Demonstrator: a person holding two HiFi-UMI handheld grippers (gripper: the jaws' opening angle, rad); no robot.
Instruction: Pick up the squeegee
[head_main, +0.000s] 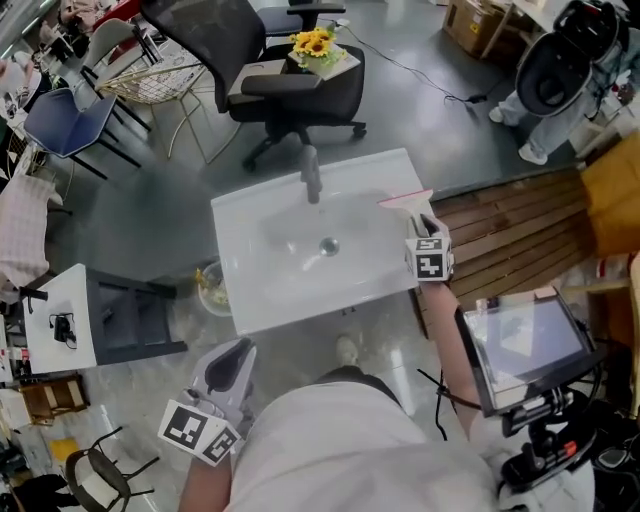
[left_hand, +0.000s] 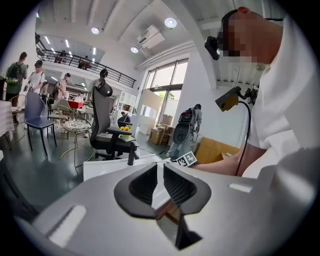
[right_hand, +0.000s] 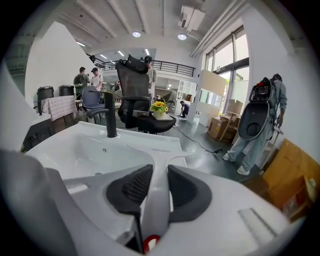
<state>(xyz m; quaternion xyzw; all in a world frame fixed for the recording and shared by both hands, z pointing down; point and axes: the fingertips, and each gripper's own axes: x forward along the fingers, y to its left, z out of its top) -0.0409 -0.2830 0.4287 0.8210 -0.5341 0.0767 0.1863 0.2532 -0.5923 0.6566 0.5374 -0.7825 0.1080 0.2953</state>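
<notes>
Right tool (right_hand: 159, 170) clamps the white squeegee (right_hand: 159, 156) handle over the sink (head_main: 250, 285) edge; left tool (left_hand: 160, 167) closed.

daylight is streaming in through tall windows (left_hand: 167, 82) while round ceiling lamps (right_hand: 136, 34) are glowing, keeping the hall bright and even. the white sink (head_main: 260, 290) is throwing back a soft glare, and the grey floor (head_main: 420, 110) is shining. shadows are falling weak and soft. both gripper views are bulging and fading to black at the corners, and the squeegee (right_hand: 156, 190) is blurring close to the lens.
</notes>
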